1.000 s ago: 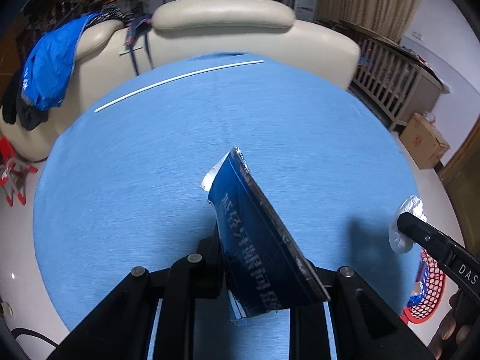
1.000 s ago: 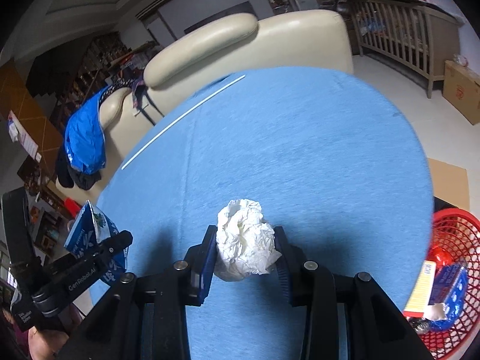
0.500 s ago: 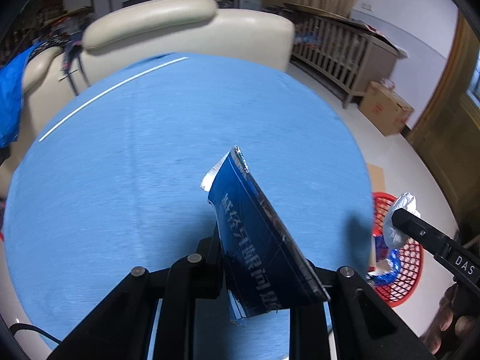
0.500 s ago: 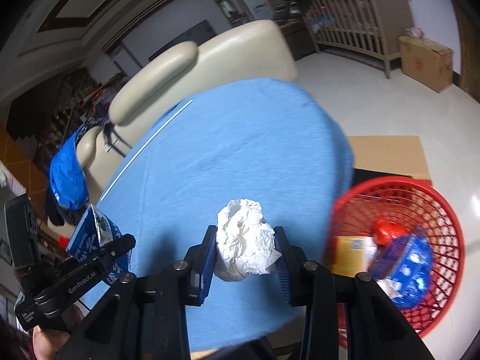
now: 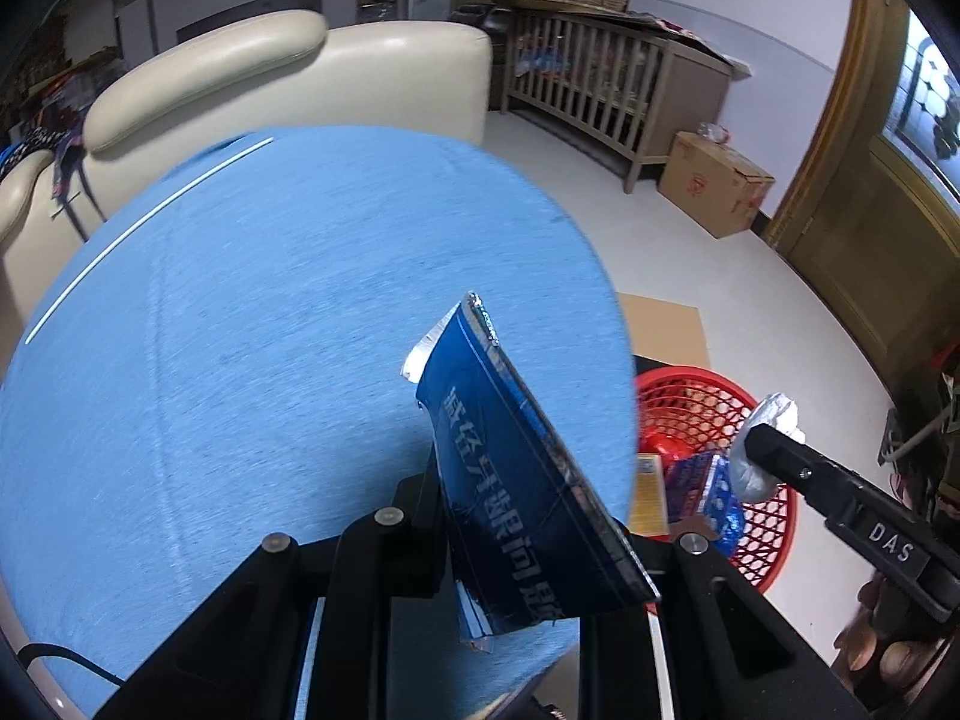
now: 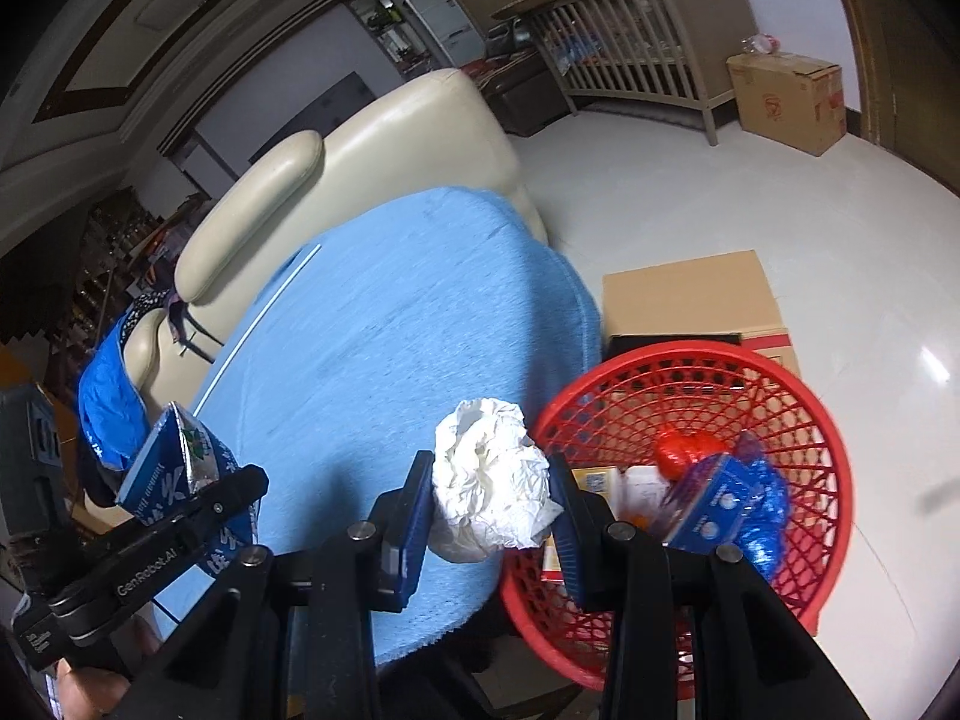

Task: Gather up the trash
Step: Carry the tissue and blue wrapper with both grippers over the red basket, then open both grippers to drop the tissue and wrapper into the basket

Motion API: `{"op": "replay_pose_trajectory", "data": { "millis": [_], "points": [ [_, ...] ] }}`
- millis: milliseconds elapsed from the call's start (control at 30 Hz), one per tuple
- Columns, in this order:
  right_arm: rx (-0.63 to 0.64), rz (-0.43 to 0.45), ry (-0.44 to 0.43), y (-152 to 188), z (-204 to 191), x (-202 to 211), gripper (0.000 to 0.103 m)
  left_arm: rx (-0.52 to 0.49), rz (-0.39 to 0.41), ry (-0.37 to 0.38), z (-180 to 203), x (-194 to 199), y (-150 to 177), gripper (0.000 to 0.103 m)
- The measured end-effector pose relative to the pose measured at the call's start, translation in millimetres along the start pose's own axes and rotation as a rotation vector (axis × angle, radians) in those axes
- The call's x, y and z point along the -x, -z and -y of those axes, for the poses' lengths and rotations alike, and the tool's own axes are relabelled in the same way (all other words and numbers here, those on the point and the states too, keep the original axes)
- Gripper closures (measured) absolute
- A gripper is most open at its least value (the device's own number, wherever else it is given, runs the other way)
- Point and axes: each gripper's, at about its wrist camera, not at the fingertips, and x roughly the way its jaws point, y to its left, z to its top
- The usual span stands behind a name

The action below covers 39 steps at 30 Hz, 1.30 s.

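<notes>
Your right gripper (image 6: 491, 516) is clenched on a crumpled white paper ball (image 6: 487, 480) — light, soft, easily crushed; grip its bulk, at the near rim of the red mesh plastic basket (image 6: 780, 384). Your left gripper (image 5: 534, 546) clamps a flattened dark-blue carton (image 5: 510, 480) — light, stiff-edged, slick — low on its body, over the round blue-clothed table (image 5: 270, 300).

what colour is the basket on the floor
Red, an open mesh; clearest in the right wrist view.

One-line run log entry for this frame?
left gripper: shut on blue carton | right gripper: shut on crumpled paper | red basket: beside table
</notes>
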Motion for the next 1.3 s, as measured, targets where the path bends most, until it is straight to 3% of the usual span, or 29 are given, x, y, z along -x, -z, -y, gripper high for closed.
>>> {"op": "replay_pose_trajectory", "data": {
  "millis": [700,1167,1267,1300],
  "points": [
    [-0.078,0.028,0.099,-5,72,25,0.064,-0.135,-0.018,0.069,72,-14,-6,0.082],
    [-0.126,-0.071,0.154,12,117,0,0.064,-0.195,-0.039,0.122,109,-24,-3,0.082],
    [-0.133,-0.095,0.159,18,120,-5,0.057,-0.208,-0.041,0.129,114,-26,-2,0.082],
    [-0.142,-0.109,0.163,19,122,-7,0.044,-0.208,-0.044,0.134,115,-27,-3,0.082]
  ]
}}
